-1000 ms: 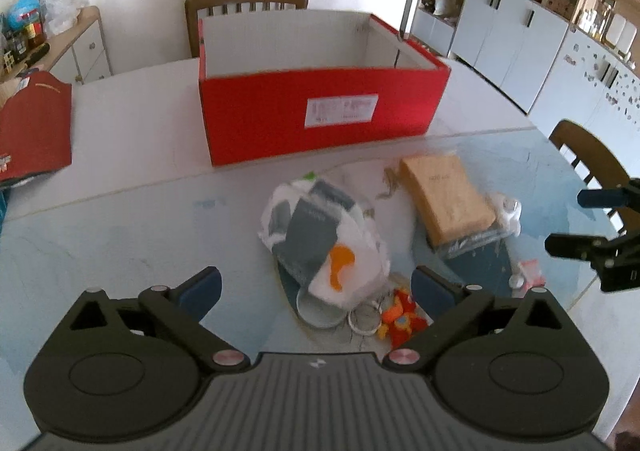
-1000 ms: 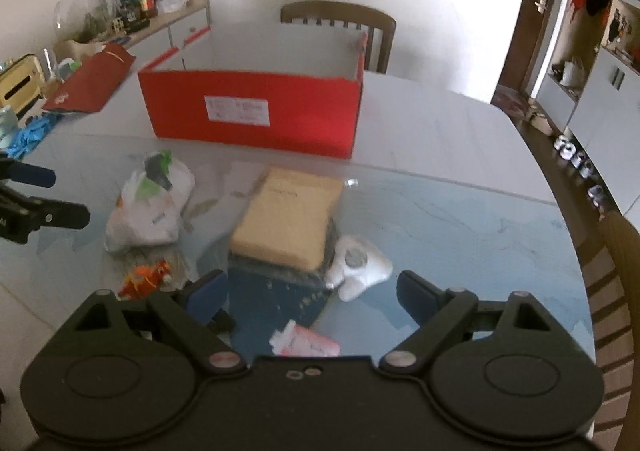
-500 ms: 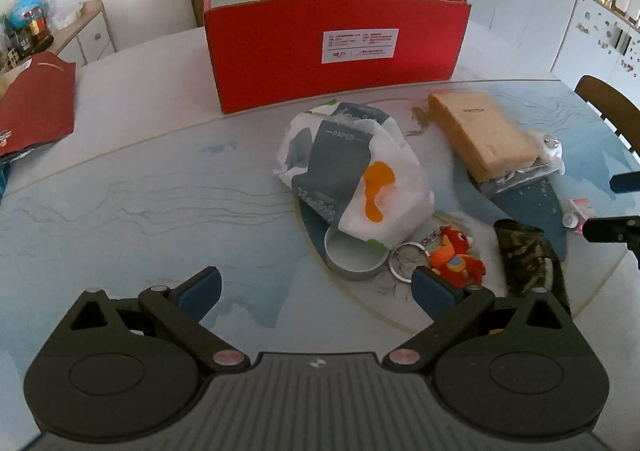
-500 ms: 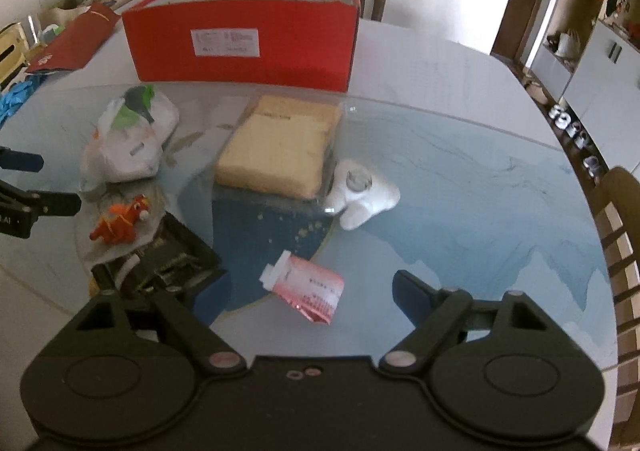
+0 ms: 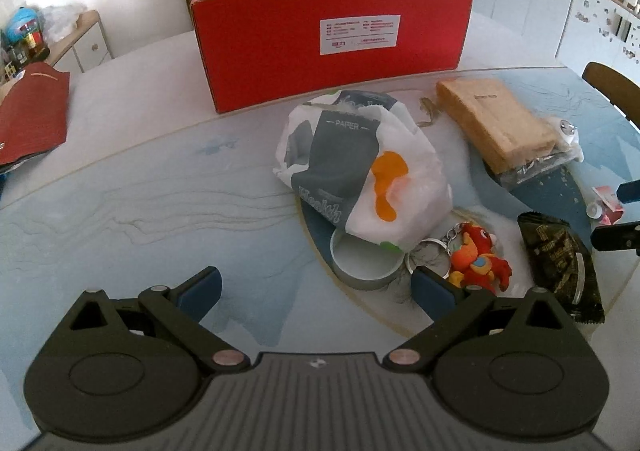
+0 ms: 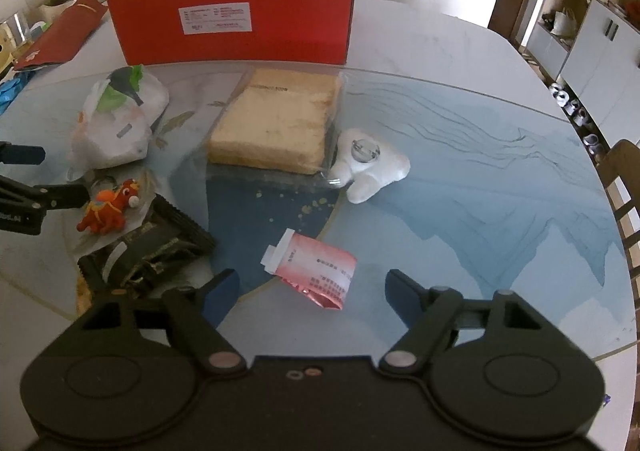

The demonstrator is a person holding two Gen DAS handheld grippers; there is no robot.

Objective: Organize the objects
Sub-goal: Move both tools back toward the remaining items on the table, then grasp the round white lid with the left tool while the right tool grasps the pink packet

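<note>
Right wrist view: pink sachet lies between spread, empty right tongs; left tongs gape too; red box interior hidden.

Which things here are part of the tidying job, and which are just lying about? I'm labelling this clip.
For the job:
red box
tissue pack
tan block
white toy
orange toy
dark packet
pink sachet
round lid

Lying about:
red folder
chair
cabinets
</note>
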